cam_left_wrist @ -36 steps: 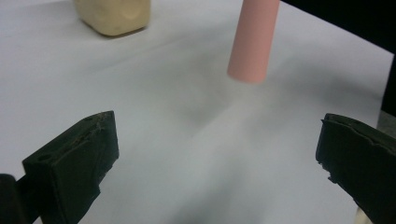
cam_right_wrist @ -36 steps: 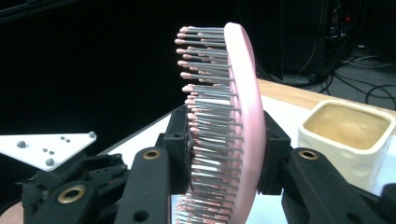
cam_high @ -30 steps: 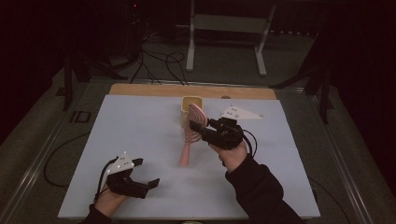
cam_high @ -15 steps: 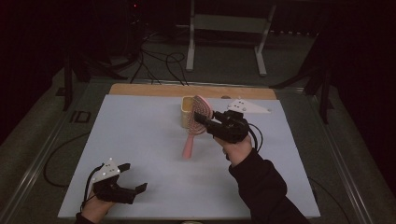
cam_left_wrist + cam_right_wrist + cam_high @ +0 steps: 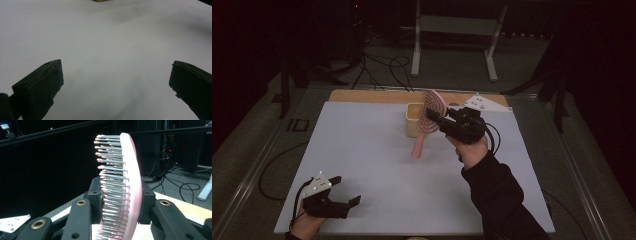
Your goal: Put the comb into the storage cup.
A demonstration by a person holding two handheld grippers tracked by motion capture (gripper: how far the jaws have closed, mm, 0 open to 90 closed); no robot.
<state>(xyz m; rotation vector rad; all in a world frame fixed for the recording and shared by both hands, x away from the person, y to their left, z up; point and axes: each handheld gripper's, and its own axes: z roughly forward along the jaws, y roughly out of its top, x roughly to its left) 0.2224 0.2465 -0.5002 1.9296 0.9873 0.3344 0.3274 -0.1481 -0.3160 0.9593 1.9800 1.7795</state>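
Note:
My right gripper (image 5: pixel 438 119) is shut on the head of a pink hairbrush (image 5: pixel 418 146), past the middle of the white table (image 5: pixel 362 150). The brush is held steeply, head up, with its handle slanting down toward me. In the right gripper view the two black jaws of the right gripper (image 5: pixel 120 201) press on the hairbrush (image 5: pixel 128 177), one on its metal bristles and one on its pink back. My left gripper (image 5: pixel 346 204) rests low at the near left corner, open. The left gripper (image 5: pixel 116 80) has only bare table between its fingers.
A small tan open container (image 5: pixel 413 120) stands on the table just behind the brush. A wooden strip (image 5: pixel 362 96) runs along the table's far edge. Cables and a metal stand's legs lie on the dark floor beyond.
The right gripper has lifted the brush and carried it a little farther away, toward the tan container. The left gripper has drawn back to the near left corner.

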